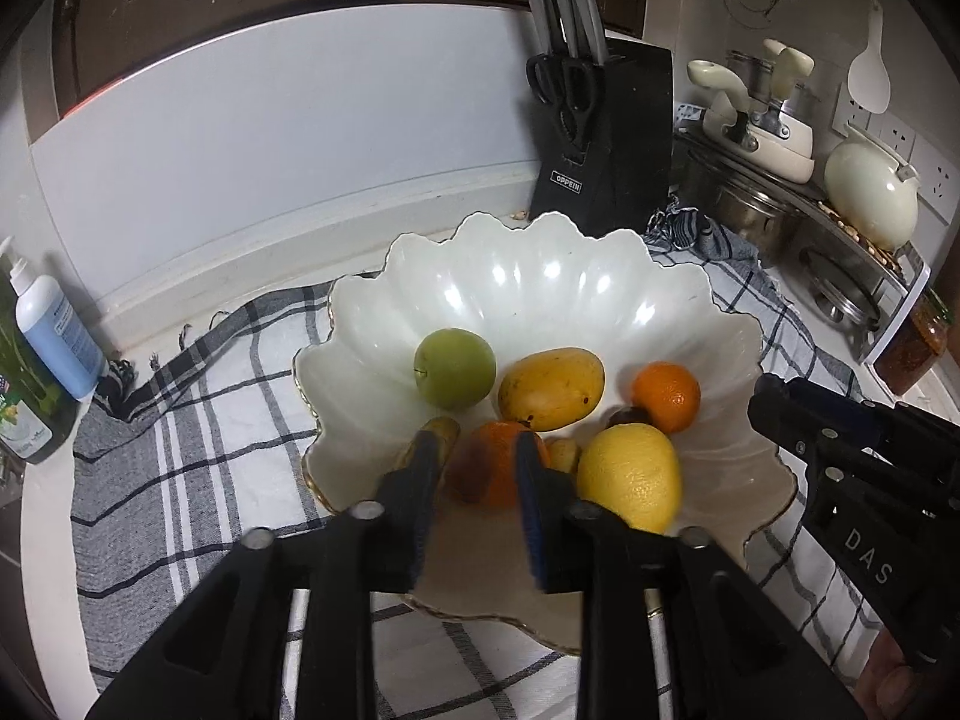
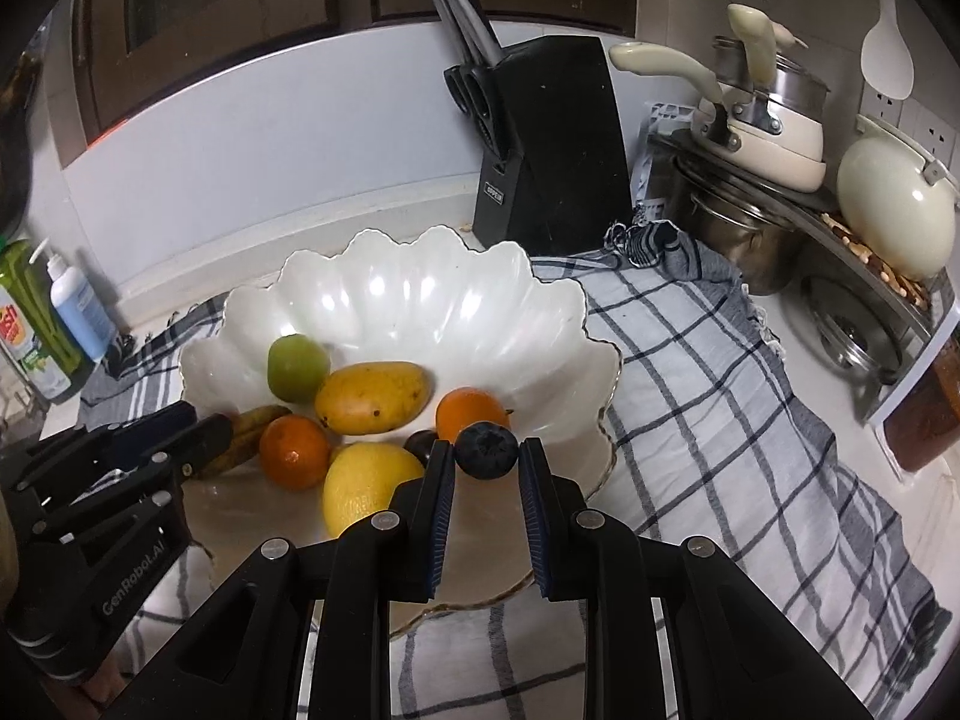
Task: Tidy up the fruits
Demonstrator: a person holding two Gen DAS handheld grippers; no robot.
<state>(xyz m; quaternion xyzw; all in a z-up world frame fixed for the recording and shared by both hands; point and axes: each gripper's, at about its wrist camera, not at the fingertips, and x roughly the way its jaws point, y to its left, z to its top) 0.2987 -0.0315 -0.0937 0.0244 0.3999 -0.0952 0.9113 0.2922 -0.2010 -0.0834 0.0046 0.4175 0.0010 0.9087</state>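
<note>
My right gripper (image 2: 485, 457) pinches a small round dark-blue blueberry (image 2: 486, 451) between its blue-padded fingertips, jaws closed down to the width of the berry. The berry has a dull, matte skin with a puckered crown facing the camera; it hangs over the near right part of the bowl

My left gripper (image 1: 474, 459) sits over the near left part of the bowl, jaws partly open with nothing between them; a blemished orange mandarin (image 1: 495, 462) shows through the gap, below the fingers, not gripped

Wide white scalloped ceramic bowl with a thin gilt rim (image 2: 420, 294) rests on a grey-and-white checked cloth (image 2: 708, 372). In it:
- round green apple-like fruit (image 2: 295, 358), far left
- yellow-orange mango (image 2: 372, 396), centre, just right of the green fruit
- second orange mandarin (image 2: 471, 411), right of the mango
- yellow lemon (image 2: 366, 483), nearest, touching the blemished mandarin on its left
- small dark plum-coloured fruit (image 2: 420, 443), between lemon and right mandarin
- browning banana (image 2: 252, 429), at the left wall, partly behind my left gripper
- a small pale-yellow piece (image 1: 564, 455) between blemished mandarin and lemon; cannot tell what it is

Beyond the bowl, far side: black knife block with grey handles and scissors (image 2: 549, 144). Far right: stacked steel and cream pots (image 2: 756, 138). Far left: blue-and-white pump bottle (image 2: 78, 303)
</note>
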